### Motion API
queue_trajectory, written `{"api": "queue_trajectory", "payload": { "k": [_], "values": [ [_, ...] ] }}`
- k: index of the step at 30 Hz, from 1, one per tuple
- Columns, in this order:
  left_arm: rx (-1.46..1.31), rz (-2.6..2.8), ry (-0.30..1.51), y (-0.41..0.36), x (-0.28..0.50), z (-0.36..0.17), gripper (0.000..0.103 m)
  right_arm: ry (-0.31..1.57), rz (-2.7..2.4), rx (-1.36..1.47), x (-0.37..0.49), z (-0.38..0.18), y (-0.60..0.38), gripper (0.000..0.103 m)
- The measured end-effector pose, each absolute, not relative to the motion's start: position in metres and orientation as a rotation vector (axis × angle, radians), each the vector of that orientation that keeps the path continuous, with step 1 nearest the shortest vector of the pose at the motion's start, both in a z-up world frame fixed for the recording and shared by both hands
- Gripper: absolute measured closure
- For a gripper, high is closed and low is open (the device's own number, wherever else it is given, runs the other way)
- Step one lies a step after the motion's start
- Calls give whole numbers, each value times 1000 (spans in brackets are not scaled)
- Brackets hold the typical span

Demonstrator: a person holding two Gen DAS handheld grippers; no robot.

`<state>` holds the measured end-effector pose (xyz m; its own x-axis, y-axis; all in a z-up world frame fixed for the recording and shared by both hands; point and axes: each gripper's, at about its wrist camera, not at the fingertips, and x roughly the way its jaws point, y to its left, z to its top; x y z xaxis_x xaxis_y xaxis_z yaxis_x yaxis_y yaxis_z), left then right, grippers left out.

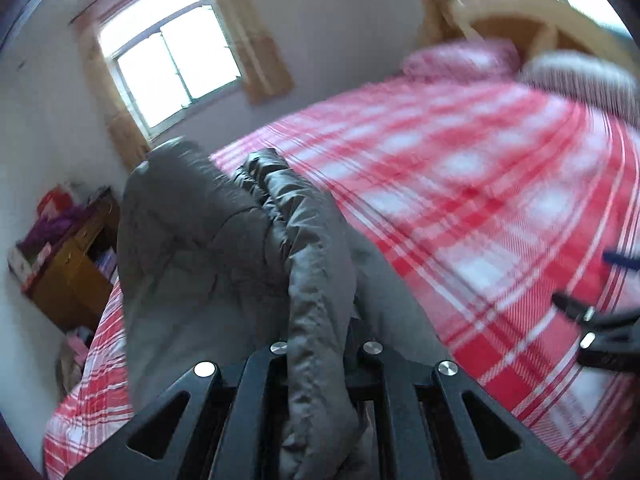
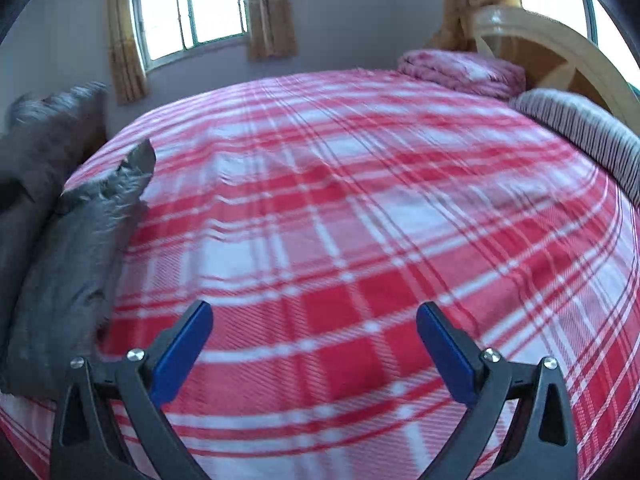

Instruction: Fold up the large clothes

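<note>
A large dark grey padded jacket [image 1: 208, 248] hangs in front of the left wrist camera, a thick fold of it running down between my left gripper's [image 1: 320, 344] jaws, which are shut on it; the fingertips are hidden by the cloth. The jacket is lifted above the left edge of the red and white plaid bed [image 1: 460, 200]. In the right wrist view the jacket [image 2: 68, 240] lies and hangs at the far left of the bed [image 2: 340, 220]. My right gripper [image 2: 314, 332] is open and empty, its blue pads [image 2: 188, 344] wide apart above the bed's near part.
A pink folded blanket [image 2: 460, 66] and a striped pillow [image 2: 580, 132] lie at the bed's head by a wooden headboard [image 2: 560, 52]. A wooden cabinet [image 1: 68, 256] with clutter stands left of the bed. Curtained windows [image 2: 188, 8] are behind.
</note>
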<state>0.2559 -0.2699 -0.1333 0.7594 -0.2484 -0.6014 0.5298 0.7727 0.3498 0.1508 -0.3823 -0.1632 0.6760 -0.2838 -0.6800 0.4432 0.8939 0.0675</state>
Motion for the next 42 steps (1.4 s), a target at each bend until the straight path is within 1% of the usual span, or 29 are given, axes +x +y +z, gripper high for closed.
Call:
{"api": "queue_trajectory", "payload": {
  "k": [2, 5, 7, 8, 9, 10, 11, 13, 14, 16, 21, 23, 26, 29, 30, 32, 33, 34, 35, 36, 37, 40, 42],
  "values": [
    [583, -432, 542, -280, 248, -142, 93, 739, -400, 268, 151, -169, -389, 0],
    [654, -409, 499, -289, 232, -135, 86, 733, -377, 307, 151, -170, -394, 0],
    [678, -404, 448, -289, 220, -123, 75, 731, -372, 285, 155, -166, -390, 0],
    [680, -402, 413, -285, 210, -110, 57, 730, -372, 274, 156, -164, -390, 0],
    [667, -405, 383, -280, 203, -98, 45, 726, -380, 264, 156, -162, -388, 0],
    [643, -409, 354, -273, 194, -85, 20, 722, -391, 253, 158, -159, -389, 0],
    [608, -412, 330, -264, 188, -72, 9, 717, -402, 247, 159, -157, -390, 0],
    [558, -406, 305, -248, 184, -56, 9, 700, -420, 247, 160, -147, -392, 0],
    [519, -372, 320, -233, 189, -47, 9, 691, -430, 241, 161, -136, -391, 0],
    [446, -275, 362, -202, 211, -41, 8, 668, -422, 225, 165, -115, -386, 4],
    [243, 28, 555, -109, 305, -64, 8, 601, -227, 224, 203, -47, -341, 5],
    [168, 76, 603, -82, 333, -77, 8, 610, -132, 241, 232, -27, -317, 5],
    [134, 109, 635, -65, 365, -96, 8, 650, -20, 202, 285, -21, -277, 5],
    [129, 81, 664, -65, 380, -108, 8, 757, 25, 146, 331, -44, -246, 8],
    [131, 73, 657, -67, 381, -109, 8, 789, 22, 134, 342, -53, -241, 11],
    [143, 47, 649, -76, 381, -108, 8, 863, 34, 147, 355, -74, -240, 35],
    [150, 37, 637, -81, 383, -106, 8, 885, 53, 167, 354, -81, -241, 62],
    [156, 22, 619, -87, 380, -103, 8, 902, 86, 193, 350, -89, -244, 78],
    [163, 2, 602, -93, 377, -102, 8, 896, 85, 192, 342, -92, -246, 82],
    [172, -15, 587, -100, 376, -100, 8, 884, 78, 183, 335, -94, -248, 88],
    [179, -26, 579, -105, 376, -99, 8, 876, 70, 192, 324, -99, -254, 91],
    [231, -64, 557, -132, 371, -100, 8, 872, 46, 249, 302, -113, -273, 92],
    [299, -77, 549, -153, 369, -109, 8, 863, 24, 294, 289, -120, -284, 92]
  ]
}}
